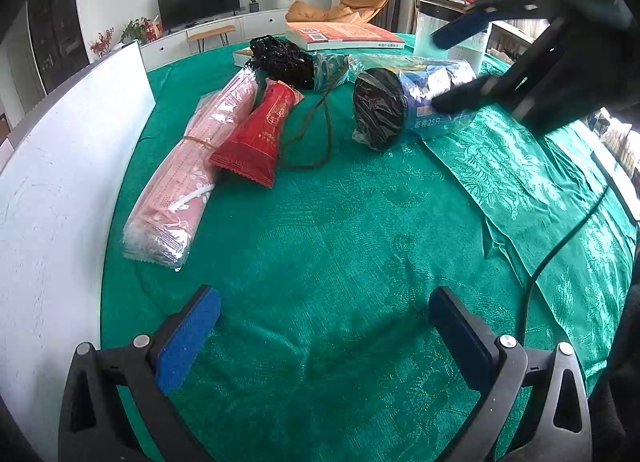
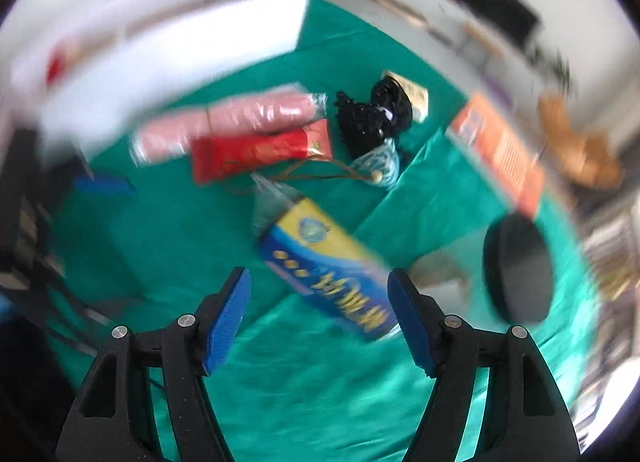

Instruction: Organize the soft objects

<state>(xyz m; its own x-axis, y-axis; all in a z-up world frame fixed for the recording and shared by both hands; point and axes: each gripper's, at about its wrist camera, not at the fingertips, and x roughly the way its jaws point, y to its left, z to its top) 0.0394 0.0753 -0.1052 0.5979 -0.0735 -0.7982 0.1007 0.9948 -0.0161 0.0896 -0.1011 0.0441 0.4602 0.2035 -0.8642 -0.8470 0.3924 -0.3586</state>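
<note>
- The left gripper [image 1: 324, 332] is released, with only green cloth [image 1: 320, 242] between its fingers.
- The right gripper [image 2: 320, 318] is released too; the bag roll [image 2: 328, 262] lies on the cloth just ahead, between its fingertips, not pressed.
- The pink pack [image 1: 188, 173] and the red pack [image 1: 256, 133] lie far ahead of the left fingers.

The left wrist camera looks steeply down along its hand-held gripper [image 1: 324, 338] from close above the green worktop [image 1: 320, 242], facing a far television. The right wrist camera, badly blurred, looks down from higher over its own hand-held gripper [image 2: 320, 322]. Both views share the red packet [image 1: 256, 133] [image 2: 260, 149] and the pink bundle [image 1: 188, 177] [image 2: 224, 121].
</note>
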